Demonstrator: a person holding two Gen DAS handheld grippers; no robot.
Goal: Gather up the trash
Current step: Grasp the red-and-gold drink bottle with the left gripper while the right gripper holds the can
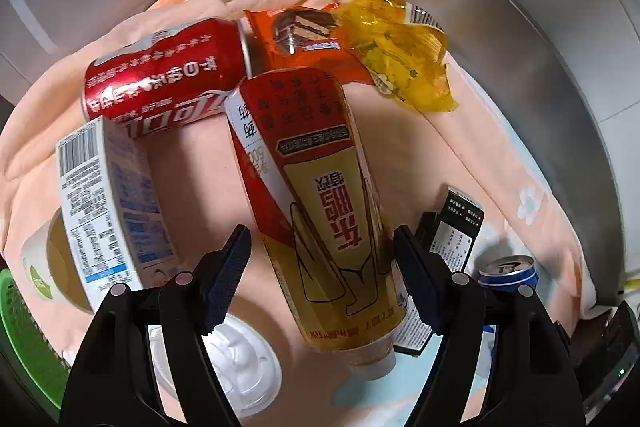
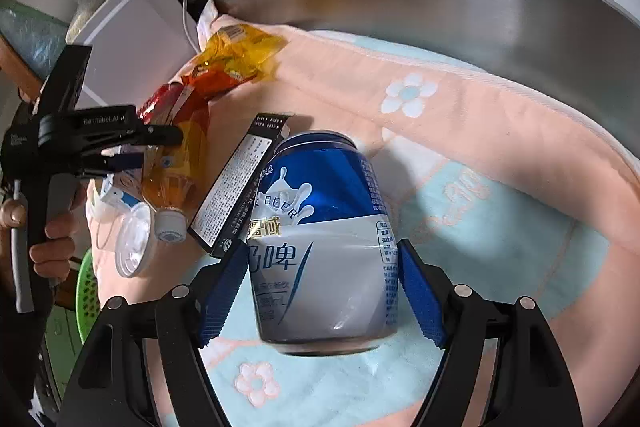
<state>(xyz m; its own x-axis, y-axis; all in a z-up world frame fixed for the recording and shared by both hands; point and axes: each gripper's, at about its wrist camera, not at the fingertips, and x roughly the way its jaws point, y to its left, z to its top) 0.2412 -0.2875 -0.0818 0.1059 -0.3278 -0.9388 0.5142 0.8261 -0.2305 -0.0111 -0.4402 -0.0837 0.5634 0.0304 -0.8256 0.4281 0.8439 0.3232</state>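
A plastic bottle (image 1: 320, 167) with a red and yellow label lies slanted on the peach towel (image 1: 200, 167), cap towards me. My left gripper (image 1: 323, 231) straddles its body, open; a sliver of towel shows beside the left pad (image 1: 228, 275). From the right wrist view, that left gripper (image 2: 152, 147) sits over the bottle (image 2: 180, 163), held by a hand (image 2: 52, 247). A dented blue and white beer can (image 2: 320, 227) stands upright on the towel. My right gripper (image 2: 322, 247) is shut on it, both pad tips touching its sides at a crease.
Around the bottle lie a red cola can (image 1: 160, 79), a white paper tub (image 1: 108, 203), orange (image 1: 304, 35) and yellow (image 1: 400, 55) wrappers, a black box (image 1: 456, 227) and a white lid (image 1: 240, 359). A steel basin wall (image 2: 480, 7) curves behind. A green basket (image 2: 86, 291) sits at the left.
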